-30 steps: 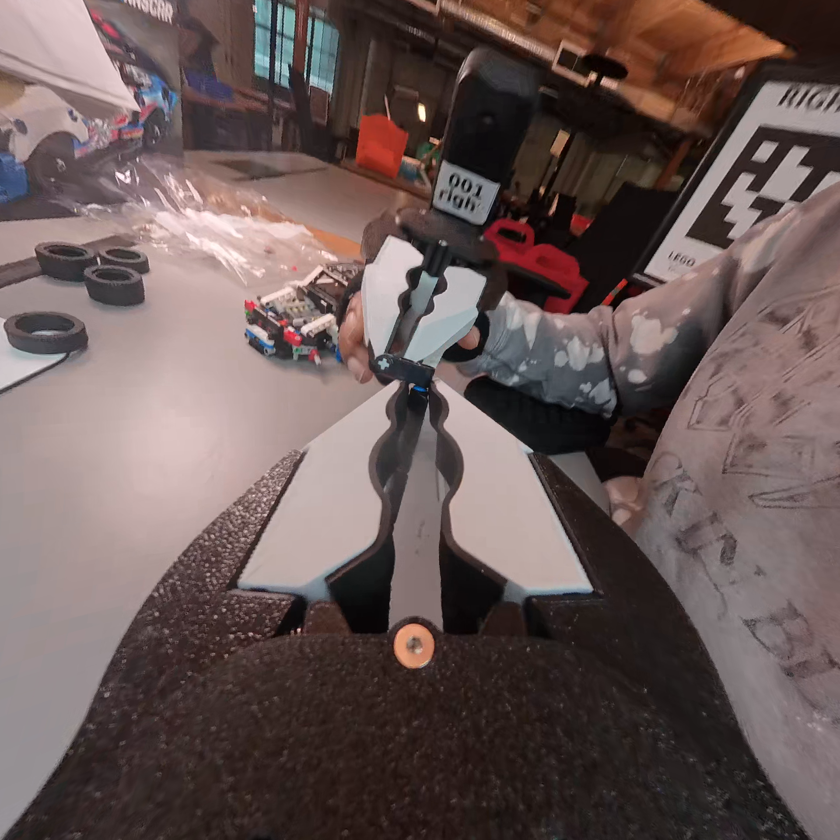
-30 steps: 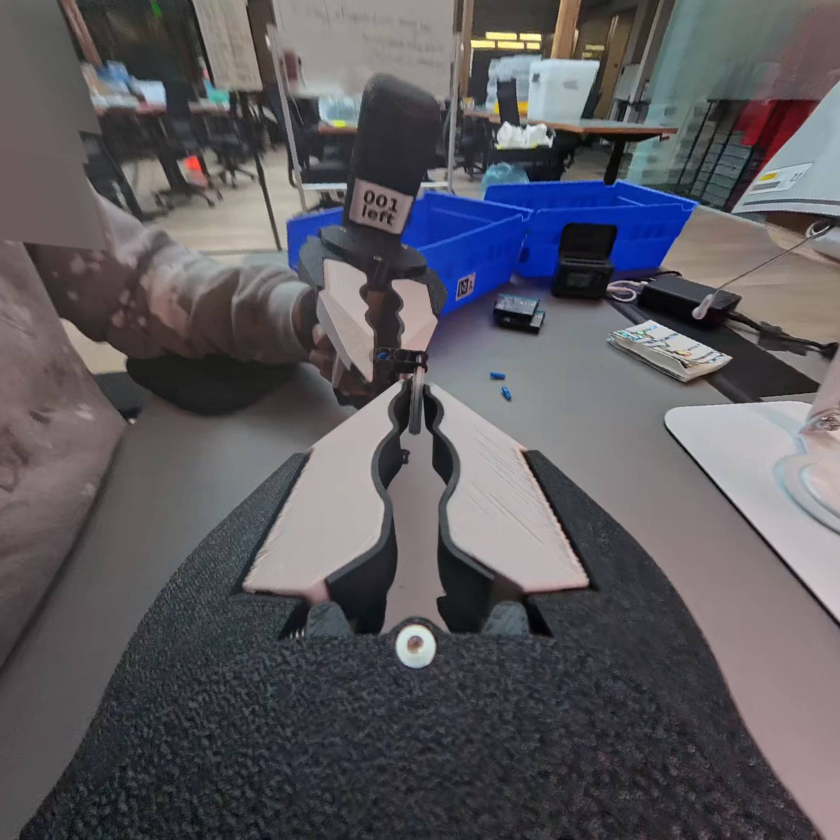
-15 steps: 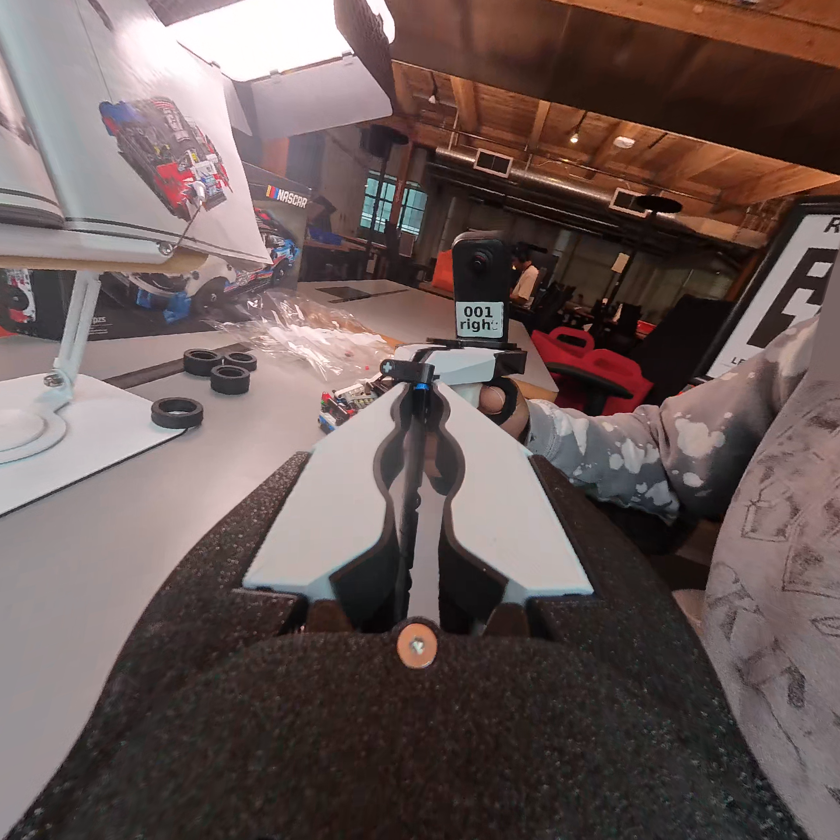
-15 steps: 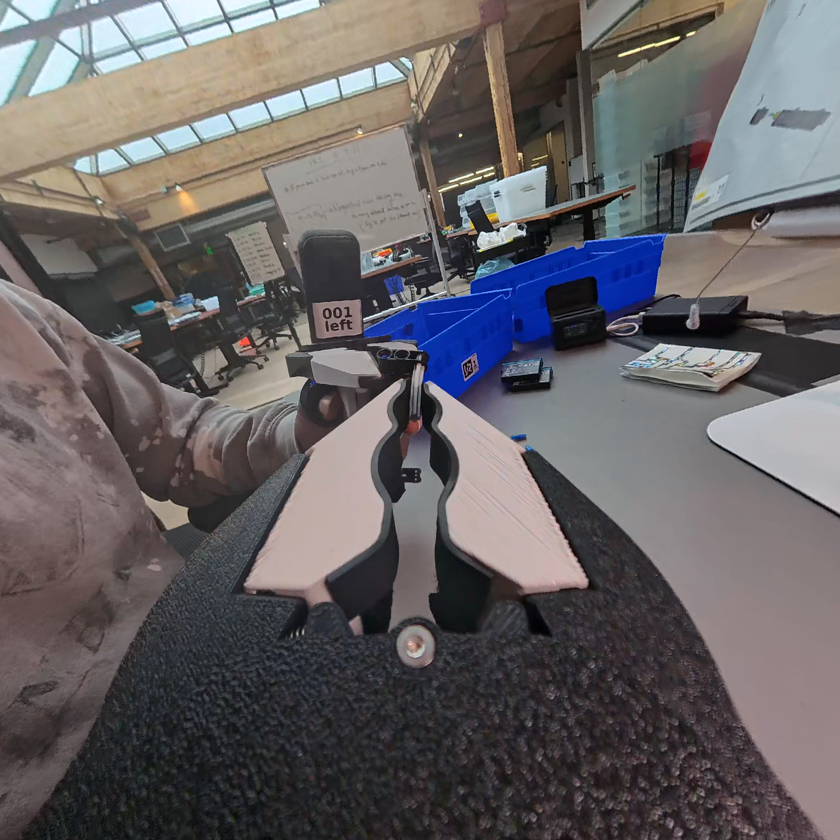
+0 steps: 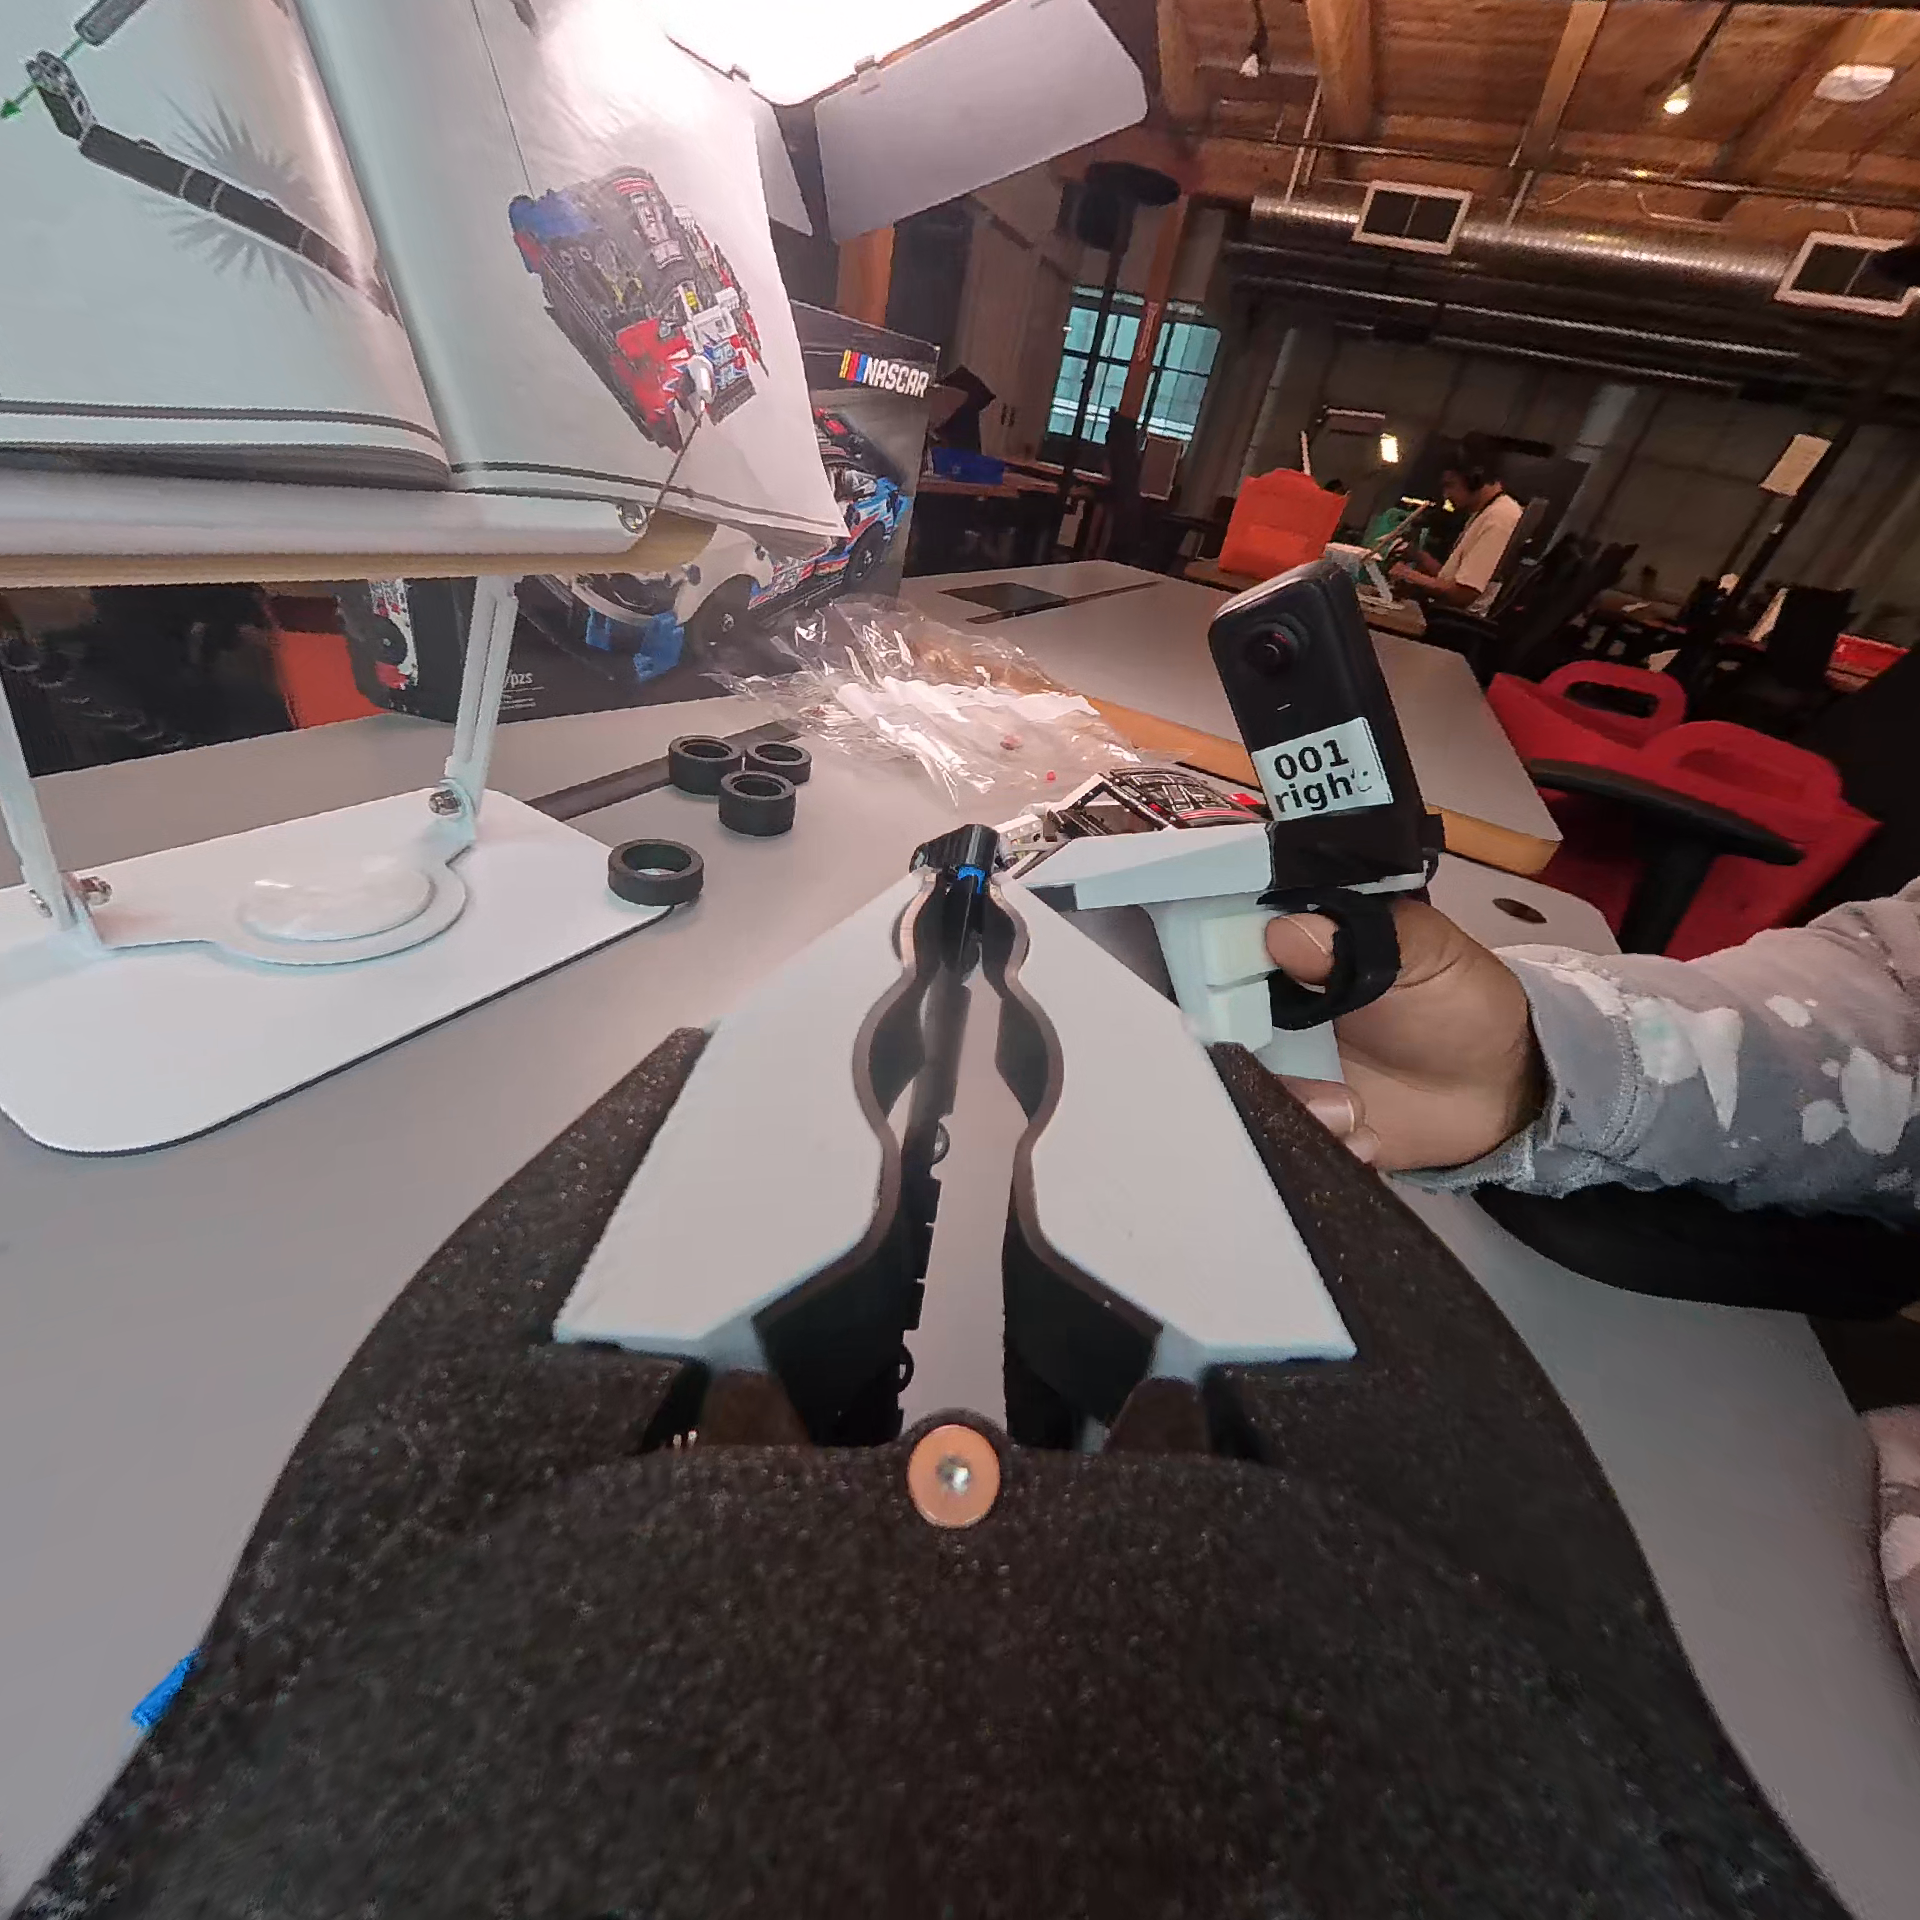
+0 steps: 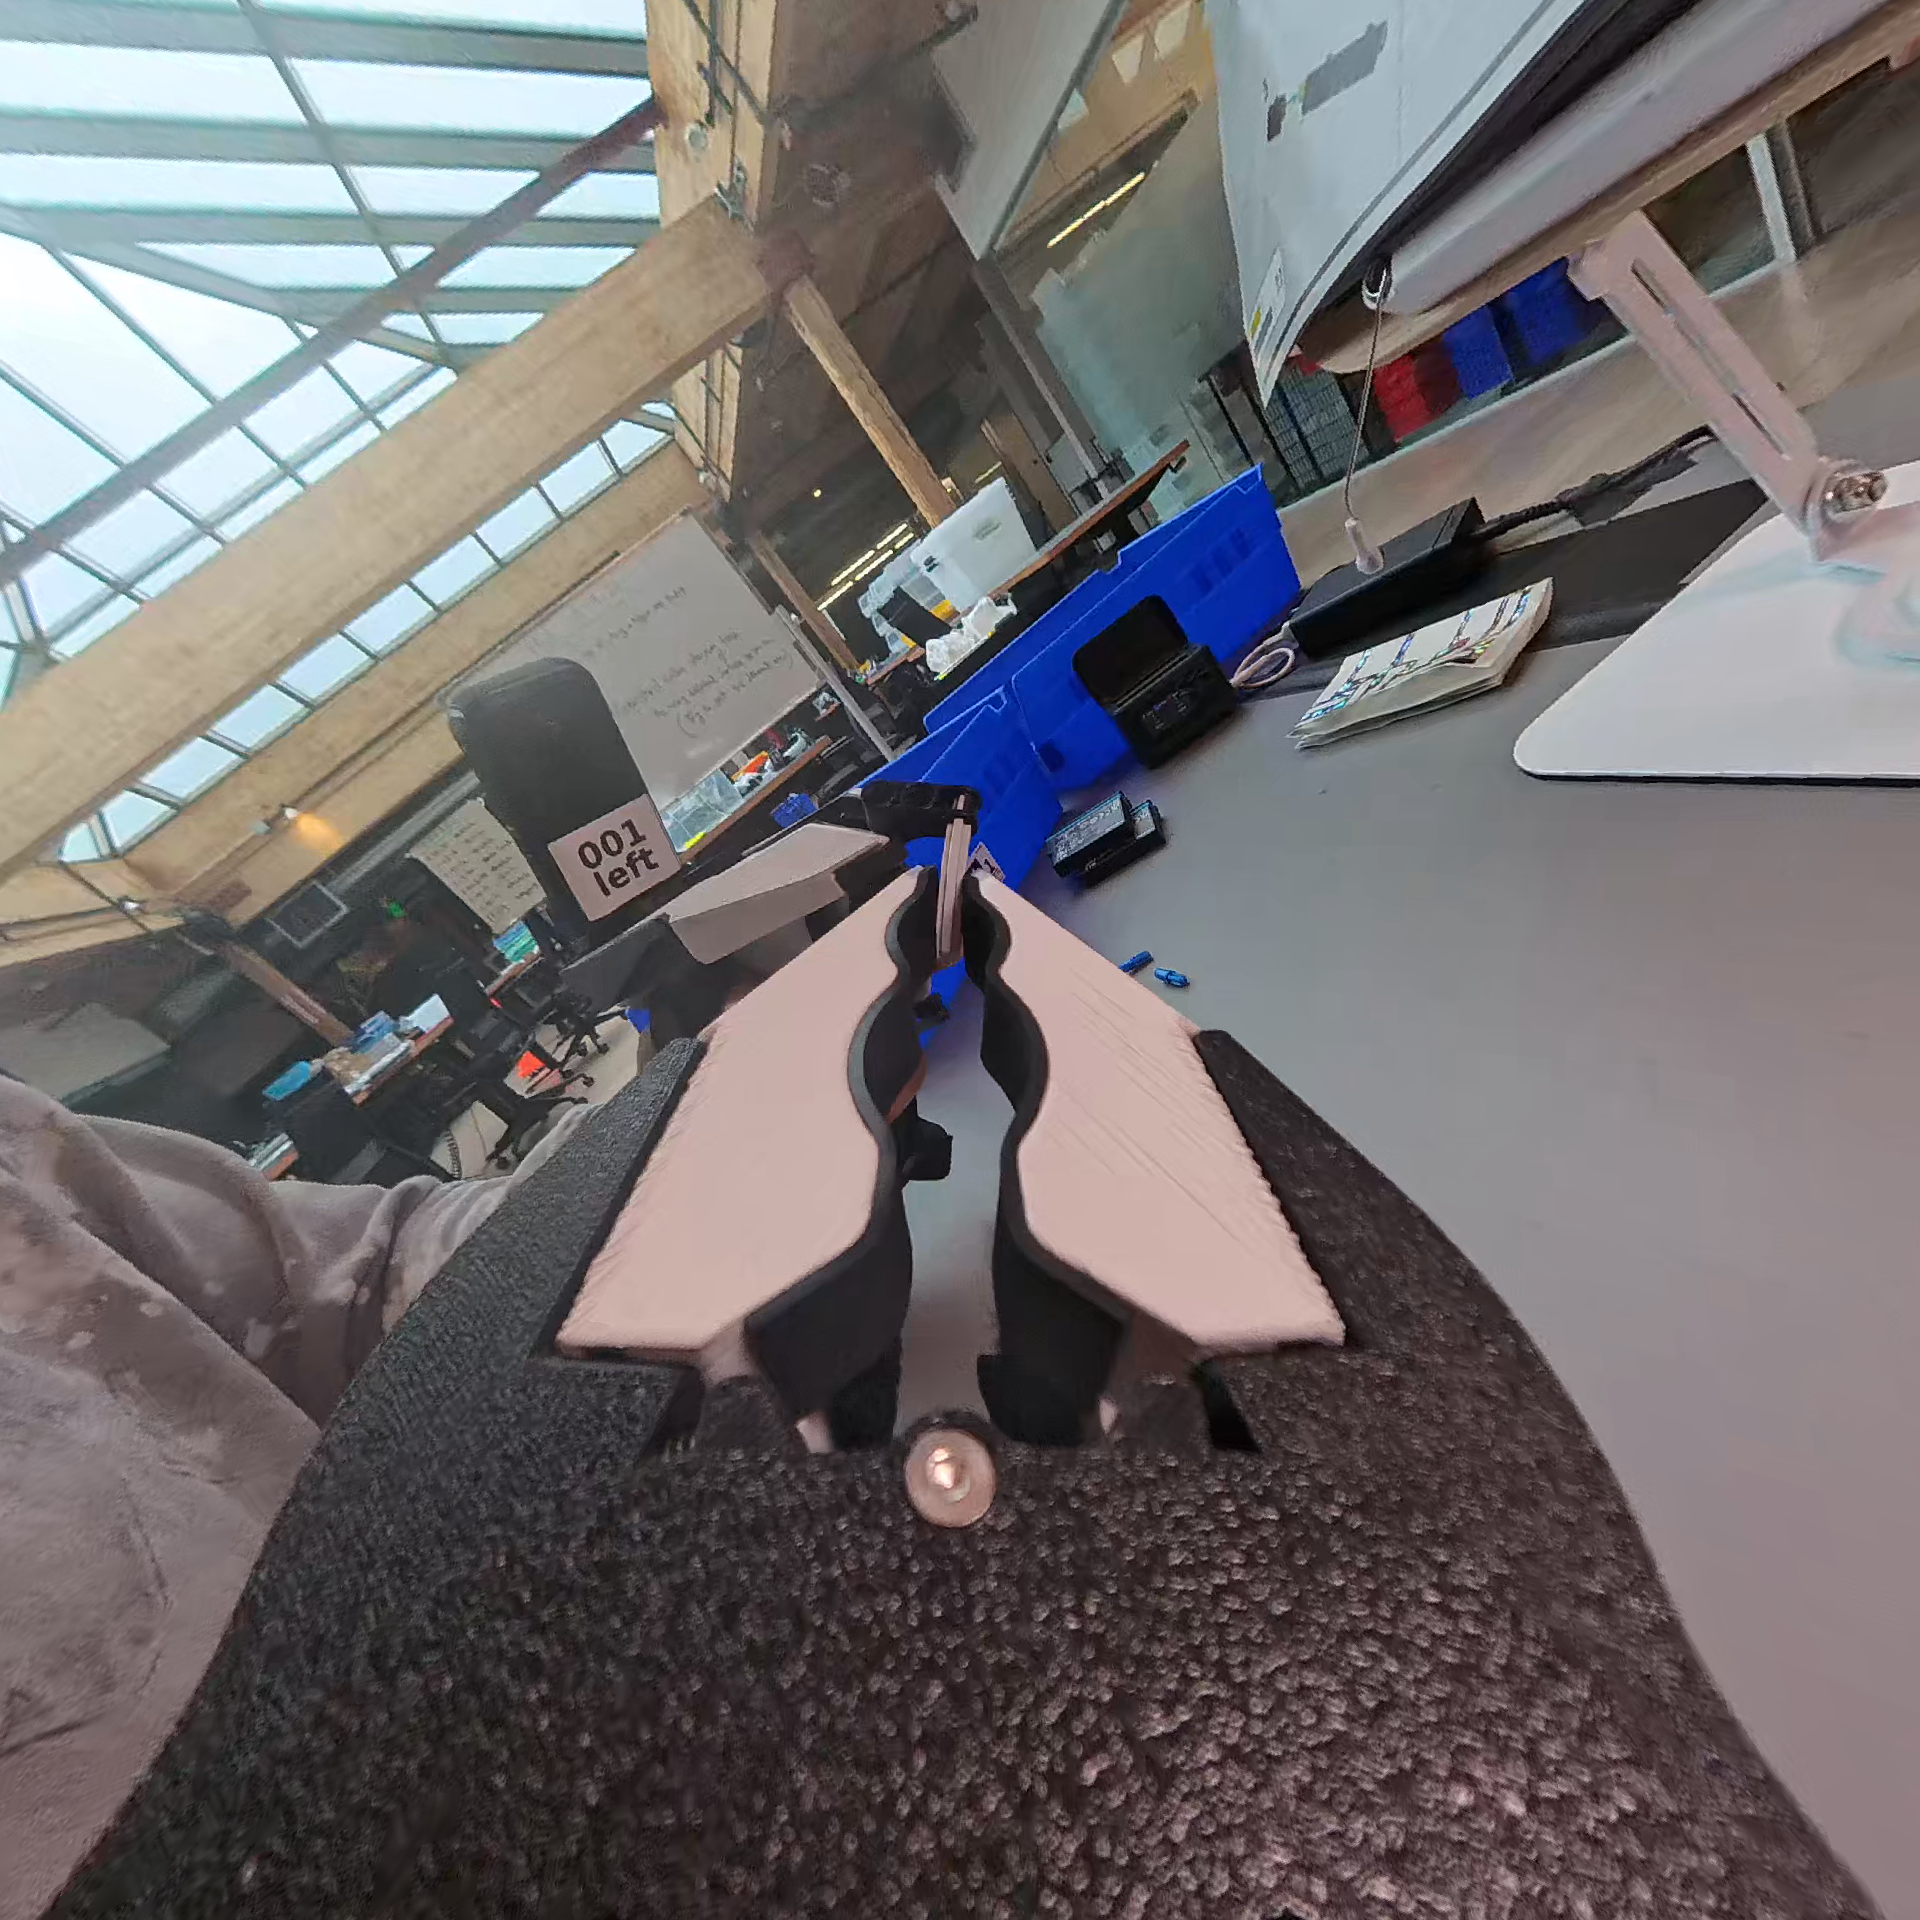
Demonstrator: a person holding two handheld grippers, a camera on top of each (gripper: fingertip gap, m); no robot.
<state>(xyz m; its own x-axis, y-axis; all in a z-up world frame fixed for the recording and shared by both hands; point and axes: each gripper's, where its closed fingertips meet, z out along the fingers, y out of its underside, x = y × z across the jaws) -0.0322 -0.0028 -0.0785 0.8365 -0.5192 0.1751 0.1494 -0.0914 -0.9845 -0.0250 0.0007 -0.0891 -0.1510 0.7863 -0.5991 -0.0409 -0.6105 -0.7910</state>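
My left gripper (image 5: pixel 961 906) is shut on a small black toy part with a blue pin (image 5: pixel 961 873) at its tip; a long dark piece runs back between its fingers. My right gripper (image 6: pixel 951 906) is shut on a thin grey axle (image 6: pixel 951 868) that ends in the black connector (image 6: pixel 914 805). The two tips meet at this small assembly, held above the grey table (image 5: pixel 260 1299). The right gripper (image 5: pixel 1132 868) comes in sideways from the right in the left wrist view, held by a hand (image 5: pixel 1403 1039). The left gripper (image 6: pixel 769 894) shows left of centre in the right wrist view.
Three black tyres (image 5: pixel 748 790) and a single tyre (image 5: pixel 652 871) lie by a white book stand (image 5: pixel 312 935) holding an open instruction book (image 5: pixel 416 260). A partly built toy car (image 5: pixel 1153 800) and plastic bags (image 5: pixel 935 707) lie behind. Blue bins (image 6: pixel 1143 603), a booklet (image 6: pixel 1423 665) and blue pins (image 6: pixel 1153 971) lie on the right. Only a small space, under 4 cm, lies between the two pairs of fingers.
Both grippers have risen and tilted upward while staying shut and tip to tip. The right gripper has turned from facing me end-on to lying sideways across my left tip.
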